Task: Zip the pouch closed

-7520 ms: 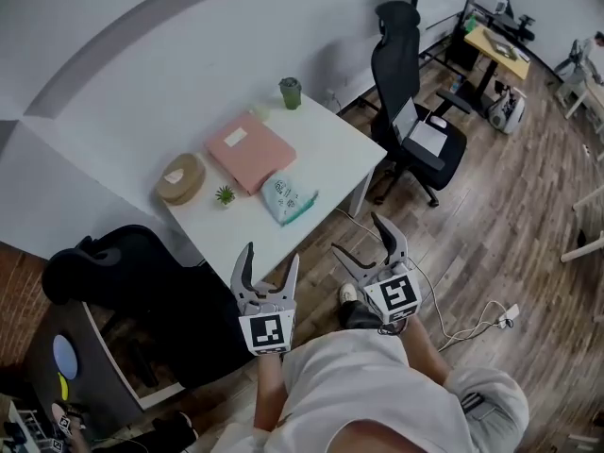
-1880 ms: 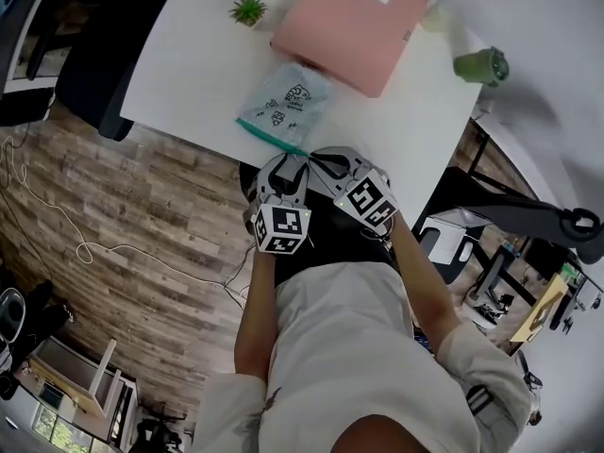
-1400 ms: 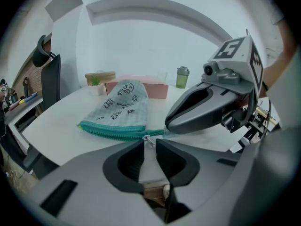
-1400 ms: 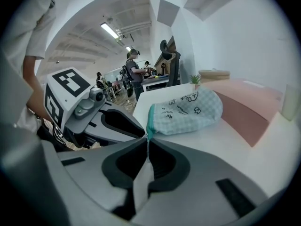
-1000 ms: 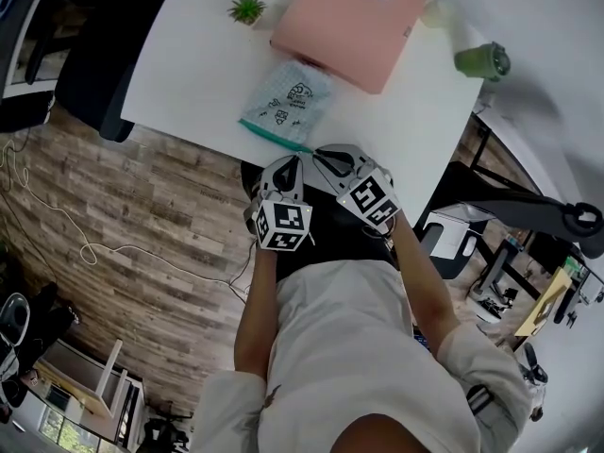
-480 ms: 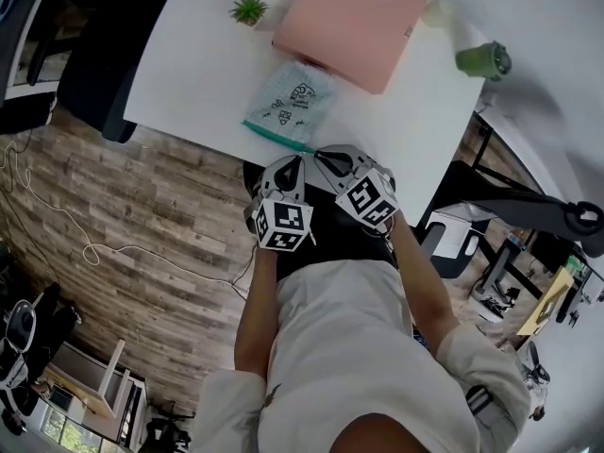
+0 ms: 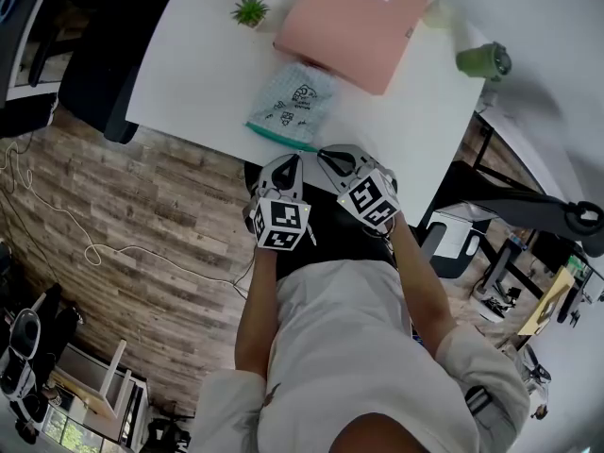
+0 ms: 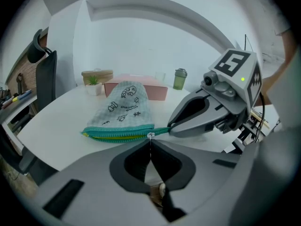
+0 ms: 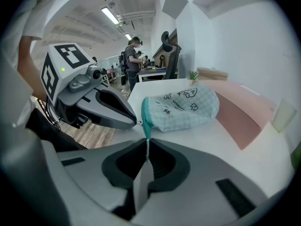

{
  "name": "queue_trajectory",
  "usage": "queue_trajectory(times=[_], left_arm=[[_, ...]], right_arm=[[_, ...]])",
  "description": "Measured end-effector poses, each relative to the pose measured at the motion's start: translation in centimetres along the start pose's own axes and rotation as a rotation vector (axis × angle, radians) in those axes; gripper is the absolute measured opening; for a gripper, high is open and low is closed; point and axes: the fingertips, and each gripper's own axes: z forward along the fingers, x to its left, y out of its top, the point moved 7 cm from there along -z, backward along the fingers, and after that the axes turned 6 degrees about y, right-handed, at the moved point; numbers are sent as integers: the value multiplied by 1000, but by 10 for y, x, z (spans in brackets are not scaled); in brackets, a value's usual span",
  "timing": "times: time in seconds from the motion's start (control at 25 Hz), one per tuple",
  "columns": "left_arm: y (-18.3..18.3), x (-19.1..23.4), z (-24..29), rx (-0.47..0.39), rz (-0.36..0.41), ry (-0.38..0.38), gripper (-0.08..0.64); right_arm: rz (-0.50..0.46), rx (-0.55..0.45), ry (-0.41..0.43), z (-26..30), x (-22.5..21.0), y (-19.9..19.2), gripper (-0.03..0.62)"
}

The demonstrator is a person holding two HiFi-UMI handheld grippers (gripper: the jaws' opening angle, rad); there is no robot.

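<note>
The pouch (image 7: 293, 102), soft cloth and likely limp, lies at the counter's (image 7: 208, 74) near edge. My left gripper (image 8: 150, 141) pinches its zipper pull (image 8: 150, 135); my right gripper (image 9: 146, 142) clamps the teal zipper tail (image 8: 162, 130) to brace it.

Your pouch (image 7: 293, 102) is soft matt cloth; its zip (image 8: 122, 134) looks woven. The tabletop (image 7: 189, 64) is smooth white, and your left tongs (image 8: 150, 140) and right tongs (image 9: 147, 142) are matt grey plastic.

A white table (image 7: 189, 74) is set on a wood-plank floor (image 7: 142, 210) against a white wall (image 8: 141, 41); a black office chair (image 7: 90, 64) is placed alongside.
</note>
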Motion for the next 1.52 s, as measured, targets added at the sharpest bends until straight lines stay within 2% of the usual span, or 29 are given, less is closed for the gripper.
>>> queue_trajectory(times=[0.68, 1.52], left_arm=[[1, 15, -4, -6, -32, -18, -3], [2, 48, -7, 1, -44, 15, -3]], right_arm=[[36, 6, -30, 2, 1, 3, 17], [89, 15, -58, 3, 1, 4, 17]])
